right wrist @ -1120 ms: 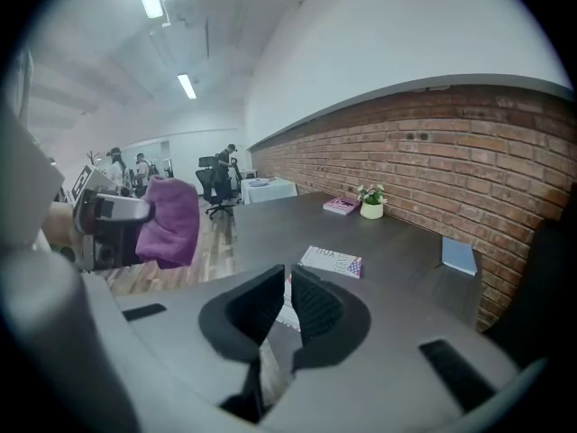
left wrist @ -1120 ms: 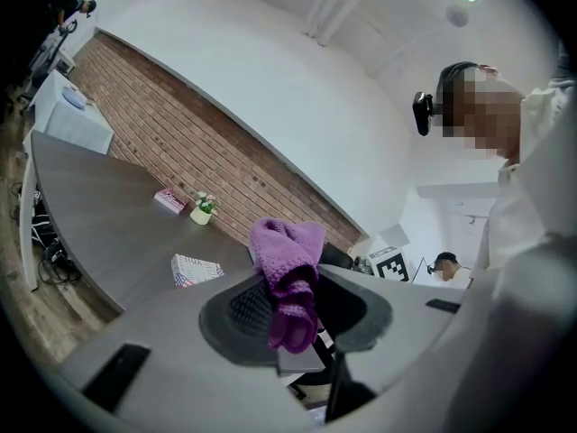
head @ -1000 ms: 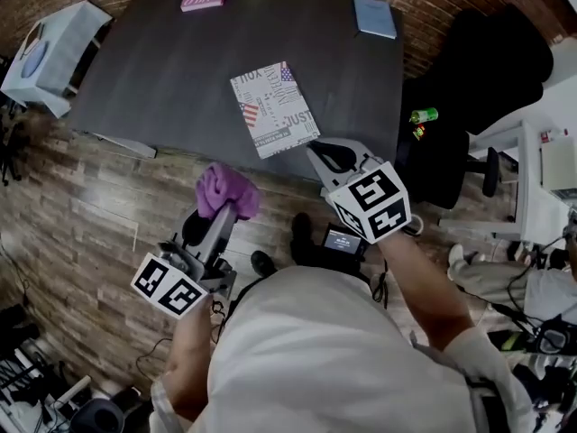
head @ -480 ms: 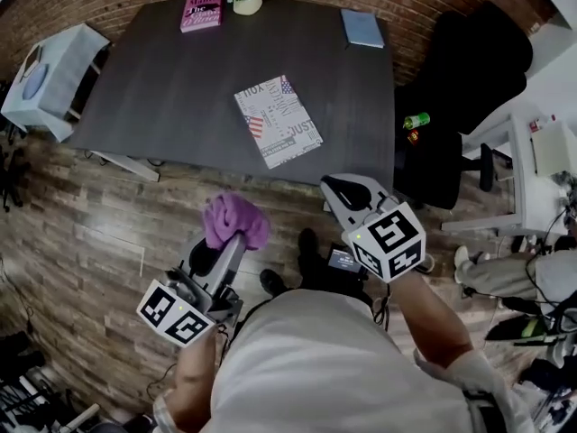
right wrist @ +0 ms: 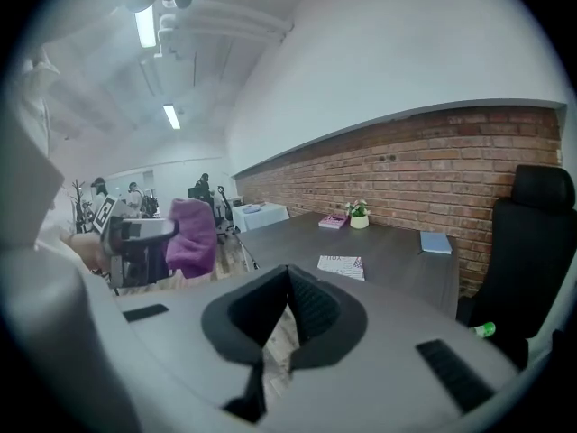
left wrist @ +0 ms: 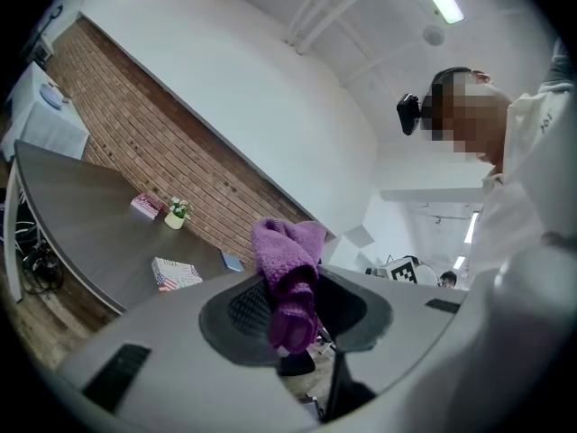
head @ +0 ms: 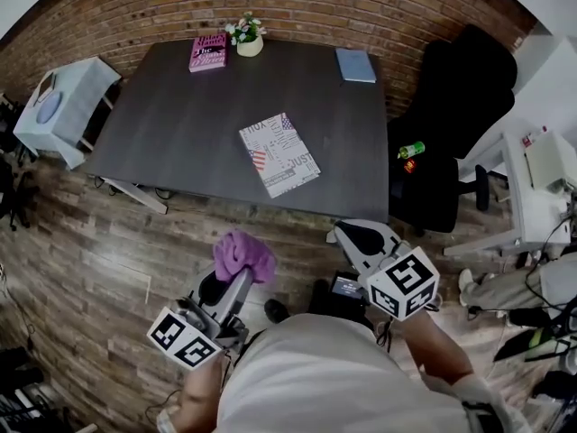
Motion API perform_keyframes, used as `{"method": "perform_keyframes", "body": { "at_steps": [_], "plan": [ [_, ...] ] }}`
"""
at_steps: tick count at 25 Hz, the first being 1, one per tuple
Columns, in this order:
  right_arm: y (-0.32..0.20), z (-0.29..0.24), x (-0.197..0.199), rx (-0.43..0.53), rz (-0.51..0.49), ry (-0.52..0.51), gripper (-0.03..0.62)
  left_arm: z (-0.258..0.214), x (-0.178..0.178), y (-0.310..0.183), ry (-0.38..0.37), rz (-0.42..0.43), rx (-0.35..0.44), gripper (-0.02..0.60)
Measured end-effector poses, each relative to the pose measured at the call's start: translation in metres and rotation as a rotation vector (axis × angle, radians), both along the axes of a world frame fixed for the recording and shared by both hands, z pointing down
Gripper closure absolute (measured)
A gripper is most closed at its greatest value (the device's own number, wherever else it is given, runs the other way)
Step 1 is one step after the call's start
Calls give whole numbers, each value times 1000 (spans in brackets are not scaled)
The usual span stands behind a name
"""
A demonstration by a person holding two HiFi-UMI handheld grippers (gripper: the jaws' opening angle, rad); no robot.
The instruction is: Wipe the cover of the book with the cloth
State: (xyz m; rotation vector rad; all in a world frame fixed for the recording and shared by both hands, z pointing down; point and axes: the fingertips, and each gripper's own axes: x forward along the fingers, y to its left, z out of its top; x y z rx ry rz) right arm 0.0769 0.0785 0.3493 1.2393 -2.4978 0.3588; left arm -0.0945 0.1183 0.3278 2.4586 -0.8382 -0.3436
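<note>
In the head view the book [head: 279, 154] lies flat near the front edge of the table [head: 171, 124]; in the left gripper view the left gripper [left wrist: 290, 307] pinches the purple cloth [left wrist: 287, 255]; in the right gripper view the right gripper [right wrist: 287, 307] is fully closed, empty.

The dark table [head: 171, 124] lay mostly bare: its whole left half and its right strip were open. The patterned book [head: 279, 154] lay flat near the middle, towards the near edge. Along the far edge, by the brick wall [head: 315, 7], stood a pink book [head: 208, 51], a potted plant [head: 248, 36] and a blue notebook [head: 355, 65]. A black office chair [head: 455, 106] crowded the right side and a white side table [head: 63, 106] the left corner. Open wood floor [head: 108, 269] fronted the near edge.
</note>
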Motion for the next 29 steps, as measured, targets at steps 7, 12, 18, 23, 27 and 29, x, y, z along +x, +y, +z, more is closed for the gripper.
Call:
{"method": "perform_keyframes", "body": {
  "at_steps": [7, 12, 18, 23, 27, 29],
  "plan": [
    [4, -7, 8, 4, -66, -17, 580, -7, 21, 0, 7, -29, 5, 465],
    [-1, -15, 26, 34, -60, -23, 582, -9, 46, 1, 7, -28, 5, 465],
    [-5, -20, 47, 33, -26, -61, 582, -10, 64, 2, -2, -21, -9, 465],
    [-9, -22, 67, 40, 11, -74, 582, -11, 79, 0, -8, -8, -8, 465],
    [-10, -21, 79, 46, 26, -70, 582, -9, 91, -1, -2, 9, -8, 465],
    [-10, -19, 82, 49, 29, -68, 582, -7, 96, -1, -1, 16, -9, 465]
  ]
}}
